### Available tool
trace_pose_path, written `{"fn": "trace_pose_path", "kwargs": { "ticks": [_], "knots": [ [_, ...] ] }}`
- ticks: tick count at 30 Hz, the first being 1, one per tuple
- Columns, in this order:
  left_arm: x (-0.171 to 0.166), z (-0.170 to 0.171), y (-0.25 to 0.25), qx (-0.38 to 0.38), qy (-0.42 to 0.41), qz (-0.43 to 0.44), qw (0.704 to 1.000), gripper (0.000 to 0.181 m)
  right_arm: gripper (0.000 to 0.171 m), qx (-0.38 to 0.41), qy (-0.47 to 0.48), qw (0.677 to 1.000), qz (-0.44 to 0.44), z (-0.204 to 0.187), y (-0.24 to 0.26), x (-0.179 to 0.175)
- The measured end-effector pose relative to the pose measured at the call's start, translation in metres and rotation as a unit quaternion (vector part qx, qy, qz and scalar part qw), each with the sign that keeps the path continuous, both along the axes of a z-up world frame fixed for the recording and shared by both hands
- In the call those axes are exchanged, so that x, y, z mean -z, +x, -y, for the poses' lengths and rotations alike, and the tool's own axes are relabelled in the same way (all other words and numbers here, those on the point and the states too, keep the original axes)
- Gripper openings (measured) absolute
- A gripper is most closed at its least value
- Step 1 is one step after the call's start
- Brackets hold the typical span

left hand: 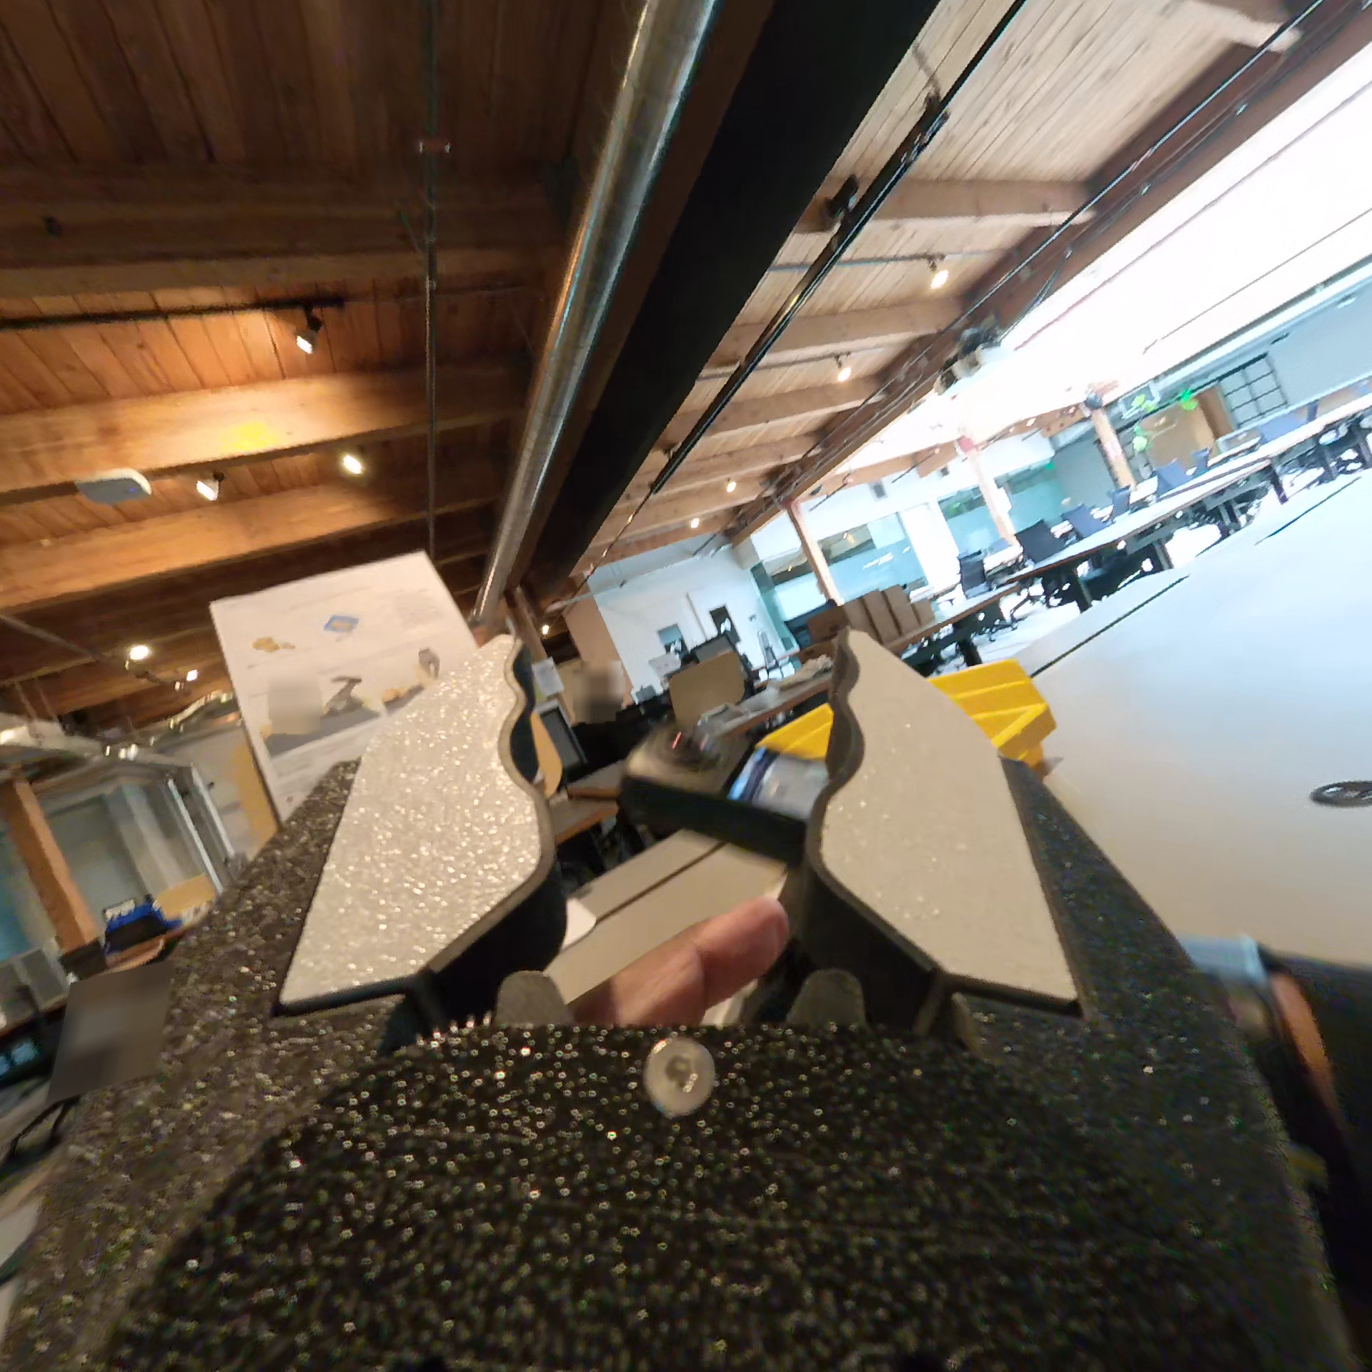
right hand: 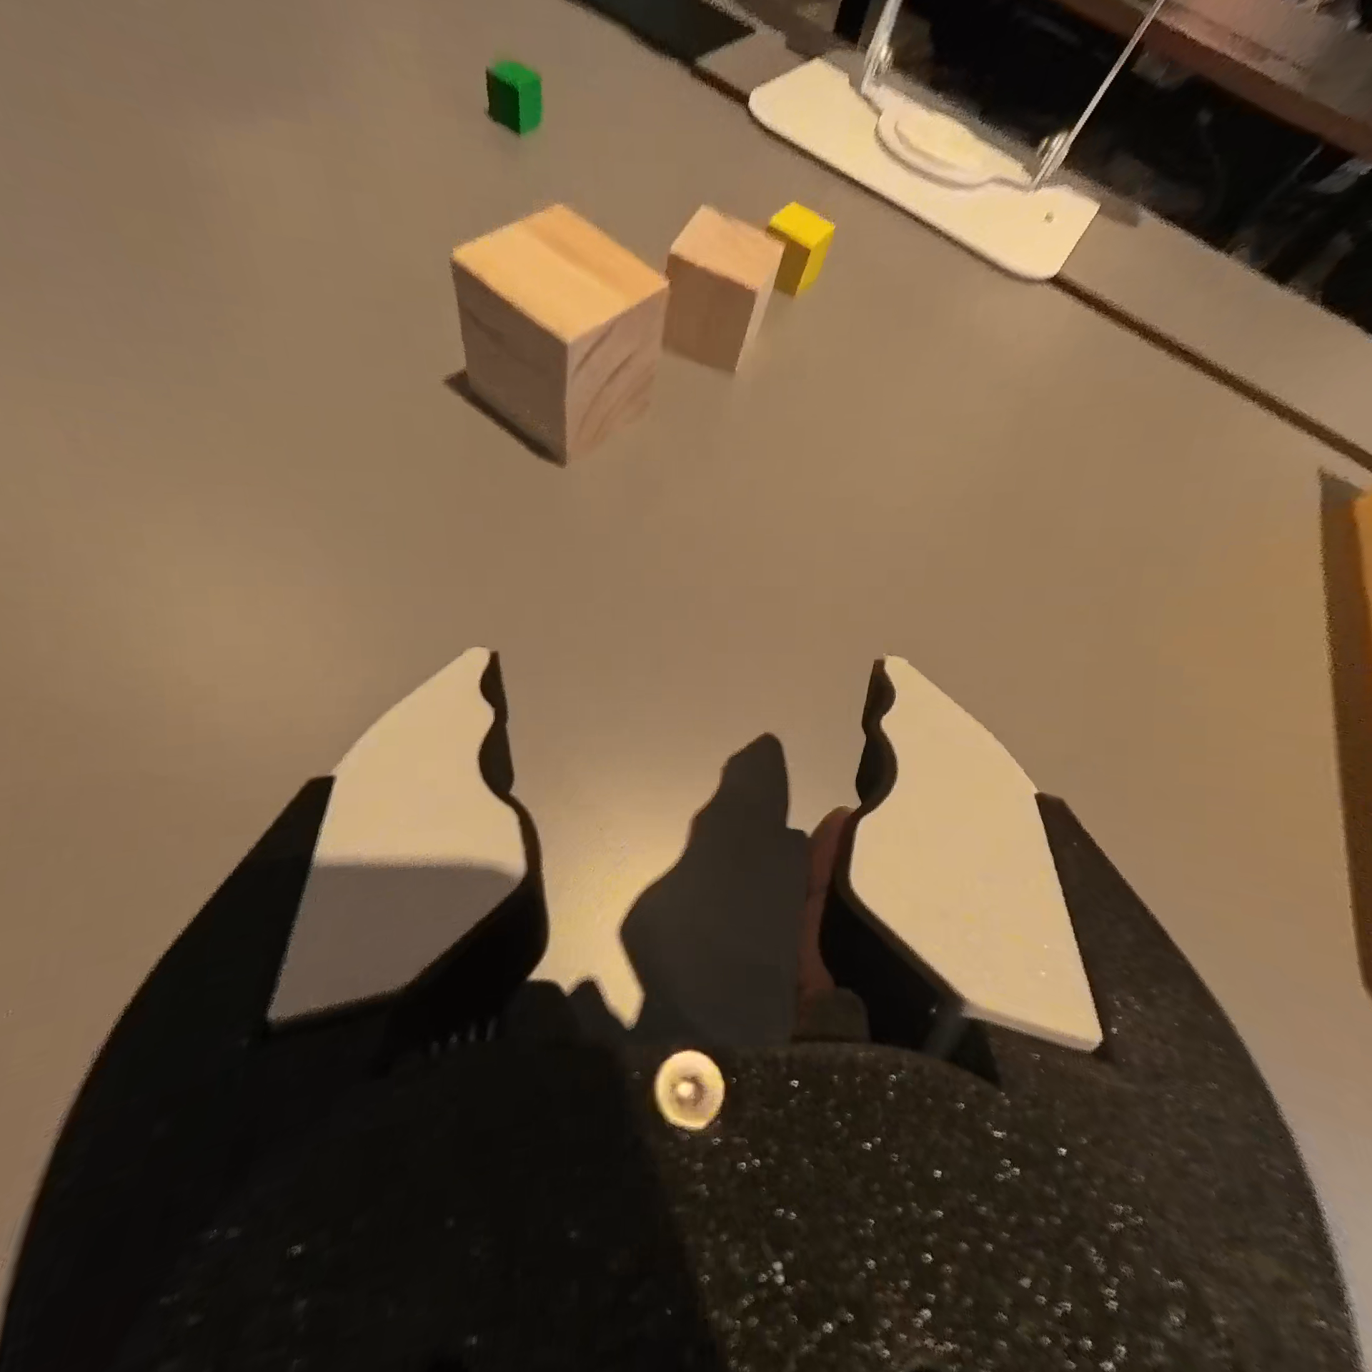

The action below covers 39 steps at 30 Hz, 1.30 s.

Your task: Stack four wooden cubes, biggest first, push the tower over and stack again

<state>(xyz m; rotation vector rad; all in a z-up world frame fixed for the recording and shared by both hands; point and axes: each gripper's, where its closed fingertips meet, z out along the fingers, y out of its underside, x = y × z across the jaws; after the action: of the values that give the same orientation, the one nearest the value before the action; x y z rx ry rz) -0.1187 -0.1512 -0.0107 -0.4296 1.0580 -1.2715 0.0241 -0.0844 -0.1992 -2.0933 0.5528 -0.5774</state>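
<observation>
The right gripper hangs above the table with its jaws spread wide and nothing between them, tipped down so its camera takes in all four cubes; that looks like a stance for choosing a target, not yet for gripping. Straight ahead at twelve o'clock, a little to the eleven side, the big cube sits flat on the table, the likely base since the biggest goes first. Just beside it toward one o'clock stands the mid cube, close but whether touching cannot be told through the blur, and right behind that the yellow cube sits against or just off its far corner. The green cube lies well apart at eleven o'clock, farther out. None rests on another, so by my reading no tower stands now and stacking is to begin with the mid cube onto the big one. The open jaws look wide enough for that. At one o'clock near the table's far edge a clear stand sits on a pale plate, out of the working zone. The left gripper is likewise open and empty, but tilted up toward the ceiling and the room, so it seems parked out of the way; a yellow bin shows at one o'clock, and no cube appears in its view.
</observation>
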Motion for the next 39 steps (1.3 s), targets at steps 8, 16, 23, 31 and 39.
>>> {"fn": "trace_pose_path", "kwargs": {
  "ticks": [8,16,23,31,39],
  "knots": [
    [0.024,-0.085,0.043,-0.049,-0.038,-0.106,0.992,0.078,0.085,-0.076,0.036,0.996,-0.007,-0.002,0.019,-0.021],
    [0.083,-0.161,0.113,0.002,0.039,-0.270,0.962,0.079,0.073,-0.200,0.036,0.979,-0.031,-0.014,0.046,-0.021],
    [0.108,-0.224,0.184,0.082,0.065,-0.327,0.939,0.073,0.071,-0.311,0.050,0.949,-0.029,-0.067,0.099,-0.033],
    [0.120,-0.279,0.256,0.089,-0.049,-0.292,0.951,0.064,0.069,-0.325,0.158,0.930,-0.059,-0.103,0.128,-0.033],
    [0.121,-0.287,0.249,0.088,-0.088,-0.303,0.945,0.067,0.065,-0.289,0.209,0.932,-0.065,-0.088,0.132,-0.040]
  ]
}}
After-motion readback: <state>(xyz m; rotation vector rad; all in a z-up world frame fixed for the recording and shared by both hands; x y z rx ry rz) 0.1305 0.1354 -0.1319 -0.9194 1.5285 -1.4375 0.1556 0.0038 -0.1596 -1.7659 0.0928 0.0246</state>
